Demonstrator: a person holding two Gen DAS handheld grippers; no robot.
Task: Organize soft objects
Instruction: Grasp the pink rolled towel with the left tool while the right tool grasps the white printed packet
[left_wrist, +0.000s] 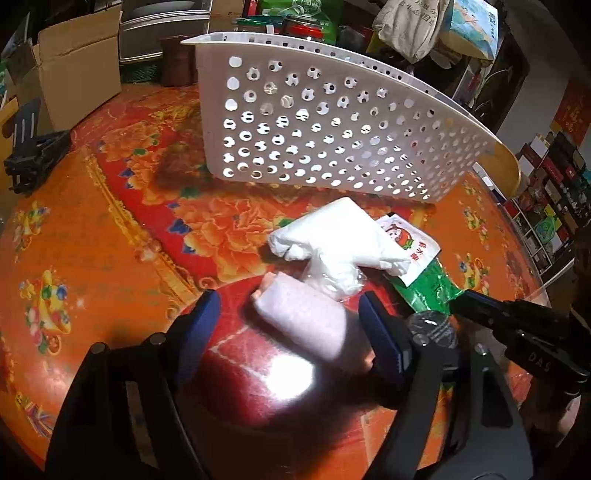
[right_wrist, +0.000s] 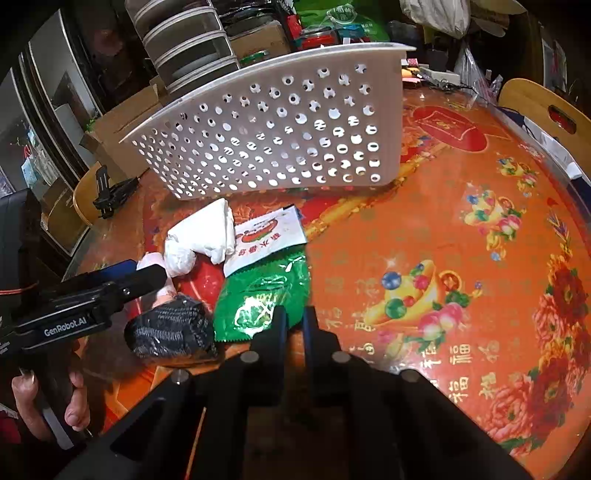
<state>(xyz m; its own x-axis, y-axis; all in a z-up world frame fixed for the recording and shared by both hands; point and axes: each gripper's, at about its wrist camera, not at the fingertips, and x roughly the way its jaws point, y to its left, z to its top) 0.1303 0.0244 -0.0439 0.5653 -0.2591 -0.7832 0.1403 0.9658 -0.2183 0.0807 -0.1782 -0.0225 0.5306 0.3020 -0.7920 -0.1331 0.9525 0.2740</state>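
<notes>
A white perforated basket (left_wrist: 332, 140) stands on the table beyond a pile of soft items; it also shows in the right wrist view (right_wrist: 280, 136). My left gripper (left_wrist: 288, 325) is open, its blue fingers on either side of a pale pink-white roll (left_wrist: 306, 321). Behind the roll lie a white plastic-wrapped bundle (left_wrist: 340, 240) and a white-and-green packet (left_wrist: 417, 258). My right gripper (right_wrist: 294, 317) is nearly shut on the edge of the green packet (right_wrist: 262, 295). A black knitted item in clear wrap (right_wrist: 170, 328) lies left of it.
The round table has an orange and red flowered cover (right_wrist: 443, 258). A black stand (left_wrist: 33, 151) sits at its left edge. A cardboard box (left_wrist: 77, 62), shelves and bags crowd the background. A wooden chair back (right_wrist: 543, 110) stands at the right.
</notes>
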